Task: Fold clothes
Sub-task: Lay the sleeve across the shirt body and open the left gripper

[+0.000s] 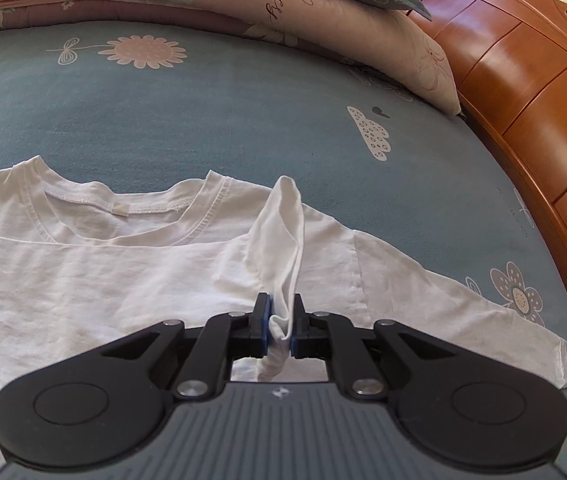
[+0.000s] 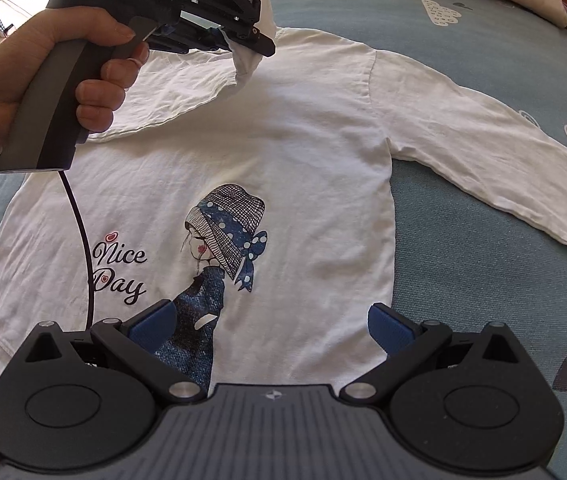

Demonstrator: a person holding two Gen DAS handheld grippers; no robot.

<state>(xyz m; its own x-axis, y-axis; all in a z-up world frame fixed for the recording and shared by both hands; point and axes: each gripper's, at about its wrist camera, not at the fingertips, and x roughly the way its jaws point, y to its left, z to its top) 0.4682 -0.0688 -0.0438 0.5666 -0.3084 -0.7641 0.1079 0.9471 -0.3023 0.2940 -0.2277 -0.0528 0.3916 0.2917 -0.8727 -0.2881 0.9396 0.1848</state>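
Now left gripper (image 1: 280,320) clamped on white shirt (image 2: 291,152) sleeve cuff, right gripper (image 2: 271,326) wide open above hem.

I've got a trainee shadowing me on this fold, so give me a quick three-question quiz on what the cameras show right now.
1. True or false: the left gripper is shut on cloth of the white shirt.
2. Which sleeve lies stretched out flat on the blue bedsheet? A) the one toward the wooden bed frame B) the one in the left gripper C) neither
3. Fill in: the right gripper hovers with its jaws ____ above the printed girl in a hat.

Key: 1 true; 2 A; 3 open, with nothing between them.
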